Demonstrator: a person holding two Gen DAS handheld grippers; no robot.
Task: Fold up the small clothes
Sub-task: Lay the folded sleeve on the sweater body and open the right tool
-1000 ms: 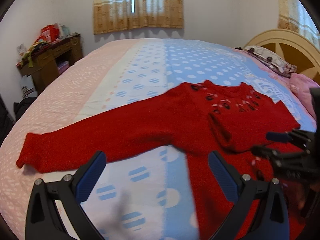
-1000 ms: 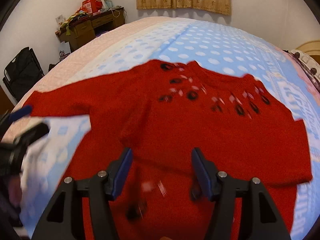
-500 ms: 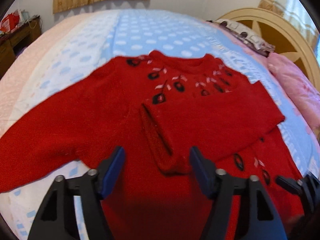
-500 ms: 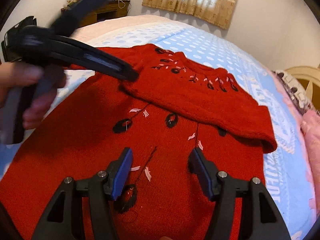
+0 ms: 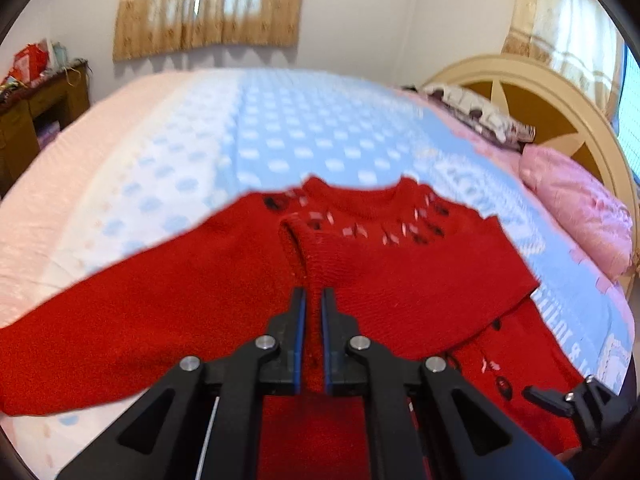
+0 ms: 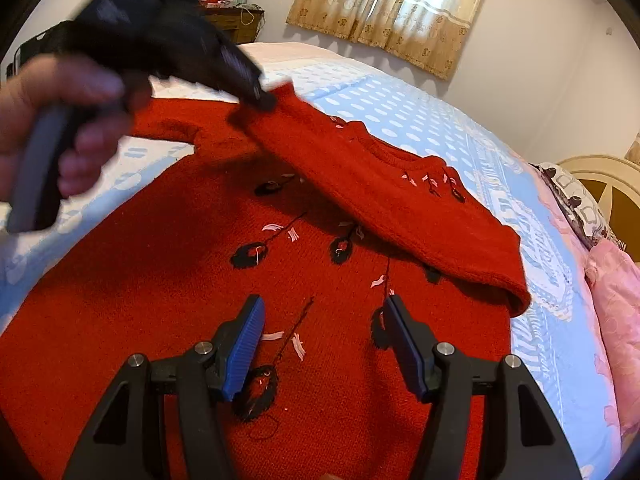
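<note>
The red sweater (image 6: 224,320) lies spread on the bed (image 5: 280,136) with one sleeve (image 5: 400,280) folded across its chest; the left gripper (image 5: 313,300) has its jaws clamped on that sleeve's cuff; the right gripper (image 6: 324,344) hovers over the sweater's lower front, jaws apart.

Left gripper (image 5: 313,300) — jaws nearly closed, pinching the red sweater's cuff (image 5: 316,276); right gripper (image 6: 324,312) — jaws spread wide, hovering, holding nothing.

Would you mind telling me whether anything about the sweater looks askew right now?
One sleeve lies slanted across the sweater front, its cuff pinched by the left hand-held gripper; the other sleeve is unfolded.
</note>
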